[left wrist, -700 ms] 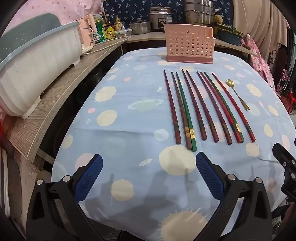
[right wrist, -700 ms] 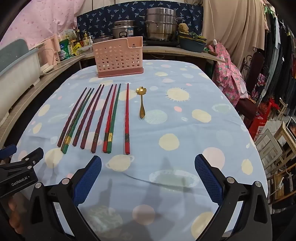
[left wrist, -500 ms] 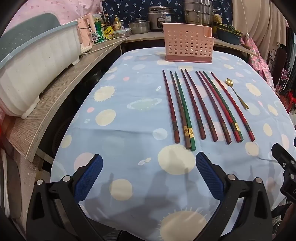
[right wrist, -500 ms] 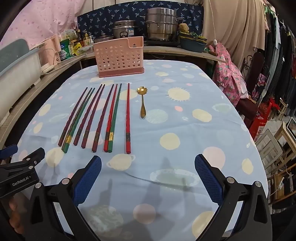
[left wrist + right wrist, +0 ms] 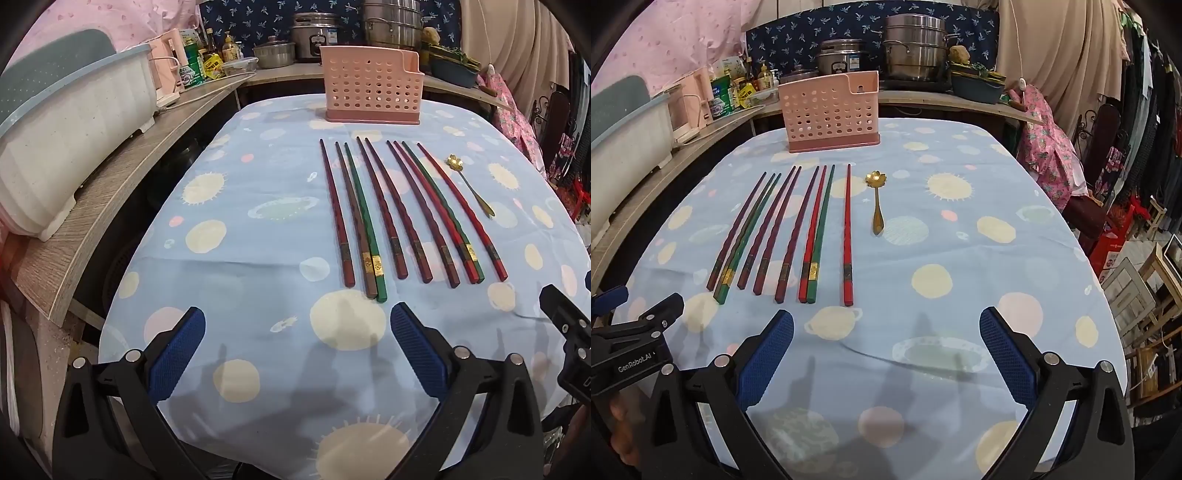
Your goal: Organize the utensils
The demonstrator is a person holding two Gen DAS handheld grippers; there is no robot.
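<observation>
Several red, brown and green chopsticks (image 5: 402, 214) (image 5: 790, 229) lie side by side on the blue patterned tablecloth (image 5: 258, 236) (image 5: 960, 258). A small gold spoon (image 5: 469, 184) (image 5: 877, 203) with a flower-shaped bowl rests just right of them. Behind them a pink perforated utensil holder (image 5: 371, 90) (image 5: 831, 112) stands upright. My left gripper (image 5: 297, 350) hovers open over the near edge, short of the chopsticks' ends. My right gripper (image 5: 886, 350) is open too, near the front edge, with nothing between its blue pads (image 5: 1006, 354).
A white and blue dish rack (image 5: 70, 144) sits on a wooden shelf (image 5: 110, 206) along the left. Pots (image 5: 916, 48), bottles and a rice cooker (image 5: 842, 55) crowd the counter behind the table. Clothes and chairs stand off the right side.
Both views have shifted very slightly; the grippers stay open and the utensils have not moved.
</observation>
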